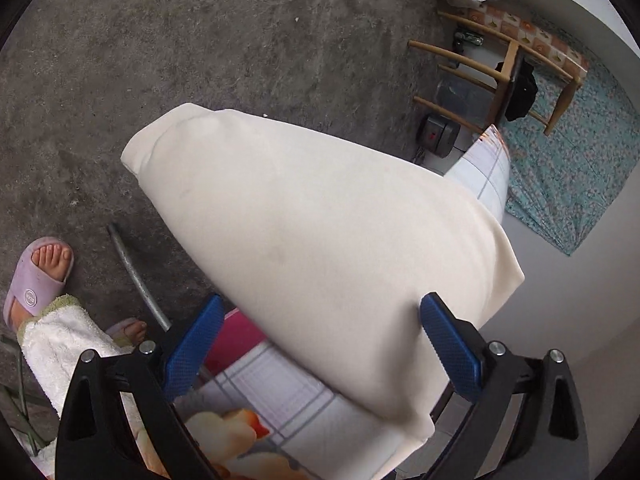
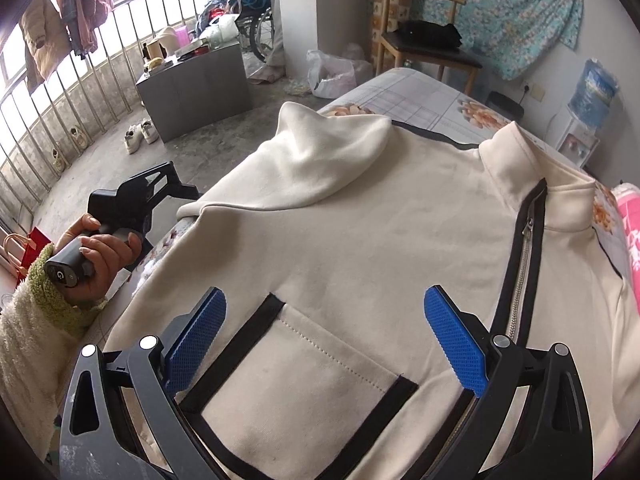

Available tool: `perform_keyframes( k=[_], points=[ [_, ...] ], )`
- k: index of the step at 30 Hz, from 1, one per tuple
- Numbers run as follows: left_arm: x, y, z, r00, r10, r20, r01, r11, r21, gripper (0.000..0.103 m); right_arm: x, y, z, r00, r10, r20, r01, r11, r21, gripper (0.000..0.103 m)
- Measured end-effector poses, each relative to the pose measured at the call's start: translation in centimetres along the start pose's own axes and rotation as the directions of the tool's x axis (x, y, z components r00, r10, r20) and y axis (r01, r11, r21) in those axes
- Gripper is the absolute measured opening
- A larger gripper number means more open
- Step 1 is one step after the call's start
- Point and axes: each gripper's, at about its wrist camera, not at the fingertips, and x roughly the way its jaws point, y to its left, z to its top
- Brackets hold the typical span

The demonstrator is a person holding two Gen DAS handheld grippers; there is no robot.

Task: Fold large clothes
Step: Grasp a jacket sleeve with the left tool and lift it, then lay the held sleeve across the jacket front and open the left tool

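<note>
- My left gripper (image 1: 320, 344) has its blue fingers (image 1: 448, 344) spread wide, with a cream sleeve (image 1: 320, 216) lying between them; I cannot tell whether either pad touches the cloth.
- That sleeve runs forward from the fingers and hangs past the edge of the bed (image 1: 280, 392), its cuff end out over the grey concrete floor (image 1: 200, 40).
- Below and left of the fingers, the person's foot in a lilac slipper (image 1: 36, 280) stands on the floor, beside a grey metal pipe (image 1: 136, 276).
- Far ahead to the right, a wooden chair (image 1: 500, 68) stands against a floral hanging (image 1: 572, 160).
- My right gripper (image 2: 324, 340) also has its fingers (image 2: 452, 340) spread apart, hovering above the cream jacket (image 2: 360, 240) and pinching nothing.
- Directly between the fingers lies the jacket's black-trimmed pocket (image 2: 300, 380); just right of the right finger runs the zipper (image 2: 520, 280) up to the collar.
- The jacket lies flat, front up, on the bed (image 2: 420, 100), with one sleeve (image 2: 320, 152) folded across its upper part ahead of the fingers.
- Left of the fingers, the person's hand (image 2: 100, 256) holds the left gripper at the bed's edge.
- Further off left, a grey cabinet (image 2: 196, 80) stands near a barred railing (image 2: 60, 92).
</note>
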Motion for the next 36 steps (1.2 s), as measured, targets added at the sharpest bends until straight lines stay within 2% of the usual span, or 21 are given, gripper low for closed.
perform_keyframes(
  k=[2,5,7,10,11,13,15,18,19,20,22,23,24,25,27,28,30,31,33,35,36],
  points=[
    [0.5,0.0,0.8,1.000,0.005,0.002,-0.005,1.000,-0.016,0.090,0.3,-0.3,0.3,1.000,-0.006,0.000,0.006,1.000,0.015,0.095],
    [0.6,0.4,1.5,1.000,0.016,0.024,-0.014,0.998,-0.054,0.063,1.0,-0.5,0.6,1.000,-0.012,0.003,0.012,0.999,0.033,0.095],
    [0.6,0.2,1.9,0.999,0.029,0.042,-0.027,0.999,-0.046,0.038,1.4,-0.7,0.7,1.000,-0.021,0.007,0.021,0.999,0.042,0.095],
    [0.0,-1.1,2.0,0.993,0.072,0.097,-0.074,0.997,0.013,0.014,2.3,-1.1,0.9,1.000,-0.024,0.009,0.024,0.998,0.055,0.095],
    [-0.4,-1.9,1.9,0.987,0.093,0.132,-0.101,0.994,0.052,0.013,2.6,-1.1,0.9,1.000,-0.025,0.006,0.025,0.998,0.056,0.095],
    [-2.0,-4.0,1.1,0.958,0.145,0.249,-0.185,0.972,0.146,0.008,3.2,-1.1,0.9,0.999,-0.040,-0.003,0.040,0.998,0.040,0.086],
    [-3.8,-7.1,-0.7,0.901,0.190,0.390,-0.306,0.915,0.261,0.007,3.8,-1.0,0.8,0.998,-0.061,-0.023,0.061,0.998,0.012,0.063],
    [-6.2,-12.1,-5.0,0.791,0.185,0.583,-0.476,0.785,0.396,0.007,5.0,-1.4,0.3,0.996,-0.043,-0.077,0.045,0.999,0.013,0.037],
    [-6.8,-13.9,-6.9,0.753,0.163,0.638,-0.525,0.733,0.432,0.007,4.9,-1.6,0.1,0.997,-0.032,-0.067,0.034,0.999,0.026,0.034],
    [-7.2,-15.7,-9.1,0.710,0.137,0.690,-0.581,0.668,0.465,0.007,4.7,-1.9,0.1,0.997,-0.033,-0.070,0.036,0.999,0.033,0.024],
    [-6.8,-19.2,-14.3,0.630,0.065,0.774,-0.688,0.507,0.518,0.007,3.8,-2.6,-0.2,0.998,-0.010,-0.061,0.014,0.997,0.070,0.020],
    [-6.2,-20.8,-17.4,0.599,0.015,0.801,-0.734,0.411,0.541,0.007,3.0,-3.1,-0.3,0.999,0.007,-0.047,-0.002,0.996,0.093,0.020],
    [-5.4,-22.2,-20.4,0.582,-0.037,0.813,-0.764,0.317,0.562,0.007,1.9,-3.5,-0.5,1.000,0.015,-0.026,-0.012,0.994,0.112,0.020],
    [-4.2,-23.3,-23.7,0.575,-0.091,0.813,-0.785,0.219,0.580,0.007,0.7,-4.1,-0.7,1.000,0.016,-0.001,-0.015,0.992,0.128,0.020],
    [-1.5,-24.7,-29.7,0.587,-0.162,0.793,-0.799,0.044,0.600,0.008,-2.1,-5.3,-1.5,0.999,0.012,0.048,-0.019,0.988,0.156,0.020],
    [0.2,-24.9,-32.4,0.604,-0.175,0.777,-0.793,-0.037,0.608,0.008,-3.4,-6.0,-1.9,0.998,0.003,0.069,-0.015,0.985,0.173,0.021],
    [3.9,-24.6,-36.8,0.672,-0.145,0.726,-0.740,-0.166,0.652,0.010,-6.1,-7.7,-3.3,0.994,-0.029,0.104,0.007,0.979,0.206,0.026],
    [5.9,-24.4,-38.4,0.707,-0.110,0.698,-0.703,-0.211,0.679,0.011,-7.4,-8.6,-4.1,0.992,-0.053,0.117,0.026,0.974,0.224,0.028],
    [9.3,-22.0,-40.3,0.767,-0.017,0.641,-0.621,-0.269,0.736,0.012,-9.7,-10.7,-6.2,0.985,-0.111,0.132,0.073,0.961,0.266,0.038],
    [12.2,-18.9,-41.1,0.799,0.083,0.596,-0.549,-0.302,0.779,0.027,-11.5,-12.8,-8.2,0.979,-0.160,0.124,0.115,0.944,0.310,0.043],
    [13.5,-17.2,-41.0,0.803,0.132,0.580,-0.522,-0.313,0.794,0.039,-12.2,-13.9,-9.3,0.978,-0.176,0.113,0.130,0.934,0.332,0.046]
  ],
)
